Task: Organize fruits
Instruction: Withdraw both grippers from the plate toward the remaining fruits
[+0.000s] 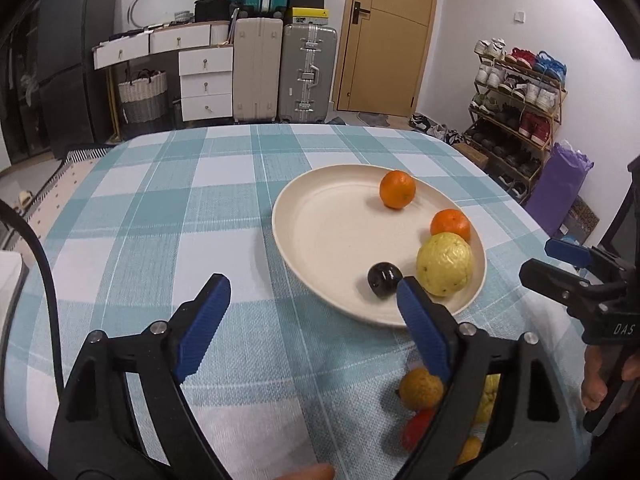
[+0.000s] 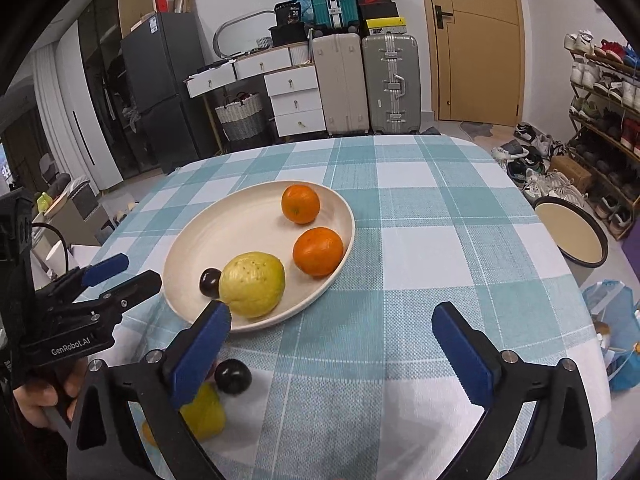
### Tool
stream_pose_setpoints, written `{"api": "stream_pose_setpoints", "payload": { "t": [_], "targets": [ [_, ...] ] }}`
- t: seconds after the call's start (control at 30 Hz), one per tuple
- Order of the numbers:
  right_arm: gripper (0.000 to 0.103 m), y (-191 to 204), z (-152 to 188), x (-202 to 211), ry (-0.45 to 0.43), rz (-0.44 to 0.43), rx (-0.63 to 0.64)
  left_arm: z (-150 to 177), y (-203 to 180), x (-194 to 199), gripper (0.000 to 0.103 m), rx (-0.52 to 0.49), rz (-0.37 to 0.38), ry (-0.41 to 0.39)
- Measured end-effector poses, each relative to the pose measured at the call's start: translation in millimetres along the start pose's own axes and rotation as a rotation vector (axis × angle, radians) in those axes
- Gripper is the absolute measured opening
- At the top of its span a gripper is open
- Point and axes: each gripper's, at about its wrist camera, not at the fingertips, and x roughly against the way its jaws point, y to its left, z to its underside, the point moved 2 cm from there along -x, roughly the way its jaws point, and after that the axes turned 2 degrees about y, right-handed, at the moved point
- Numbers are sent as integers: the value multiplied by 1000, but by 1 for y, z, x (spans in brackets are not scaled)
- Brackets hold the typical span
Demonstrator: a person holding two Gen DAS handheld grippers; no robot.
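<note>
A cream plate (image 1: 320, 240) (image 2: 224, 236) on the checked tablecloth holds two oranges (image 1: 397, 189) (image 2: 318, 251), a yellow guava (image 1: 445, 264) (image 2: 253, 284) and a dark plum (image 1: 384, 280) (image 2: 209, 282). Loose fruit lies on the cloth near the table's front edge: an orange-yellow fruit (image 1: 420, 388), a red one (image 1: 418, 426), a yellow one (image 2: 204, 412) and a dark plum (image 2: 233, 376). My left gripper (image 1: 312, 304) is open and empty, just left of the plate's near rim. My right gripper (image 2: 332, 324) is open and empty, just right of the plate's near rim.
The table's far edge faces suitcases (image 1: 280, 72), a drawer unit (image 1: 206, 80) and a door (image 1: 388, 32). A shoe rack (image 1: 516, 92) stands to the right. A round stool (image 2: 570, 232) and a blue bag (image 2: 616, 328) sit beside the table's right edge.
</note>
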Motion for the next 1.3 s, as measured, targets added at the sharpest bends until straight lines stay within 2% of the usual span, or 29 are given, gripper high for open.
{"api": "stream_pose_setpoints", "payload": {
  "t": [0.1,0.13,0.3,0.7,1.0,1.3],
  "targets": [
    [103,1,4,9,-10,-19,-7,5,1,10,93,11,-8,-3],
    [103,1,6,12,-14,-26,-5,6,1,15,103,17,-14,-11],
    [103,6,13,26,-27,-44,5,14,-1,41,102,21,15,-35],
    [103,19,35,48,-16,-79,2,42,-20,84,102,-61,3,-46],
    [103,31,46,39,27,-52,31,50,-22,80,103,-75,7,-16],
    [103,45,55,23,87,-101,26,53,-22,75,103,-82,4,-2]
  ]
}}
